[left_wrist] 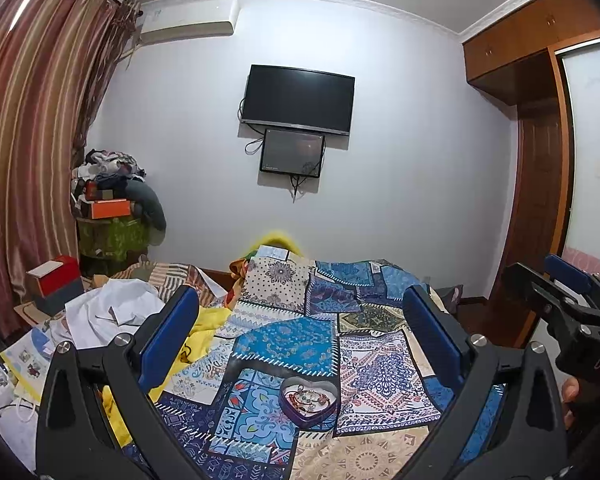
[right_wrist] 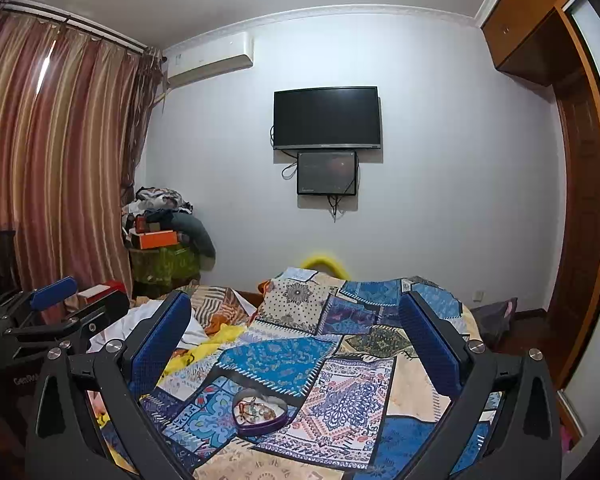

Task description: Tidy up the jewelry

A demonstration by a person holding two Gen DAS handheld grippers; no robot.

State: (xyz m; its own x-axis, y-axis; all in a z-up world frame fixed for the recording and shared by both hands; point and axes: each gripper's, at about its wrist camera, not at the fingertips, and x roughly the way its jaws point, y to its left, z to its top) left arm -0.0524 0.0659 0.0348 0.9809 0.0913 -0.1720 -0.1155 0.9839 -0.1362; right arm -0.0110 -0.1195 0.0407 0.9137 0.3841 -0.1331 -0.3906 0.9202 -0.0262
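Both grippers, left (left_wrist: 300,332) and right (right_wrist: 296,336), are held with jaws wide and empty above the bed (left_wrist: 380,364). The heart tin (left_wrist: 309,400) lies between; its jewelry (left_wrist: 306,396), judged light and tangle-prone, is best pinched by a strand.

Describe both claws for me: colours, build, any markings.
Both look alike. The left claw has a black angular frame, silver round bolts and two blue textured fingers. The right claw matches, with blue ridged fingers. White lettering shows on each black body when seen from the other's camera, only partly readable. No cables or sleeves visible.
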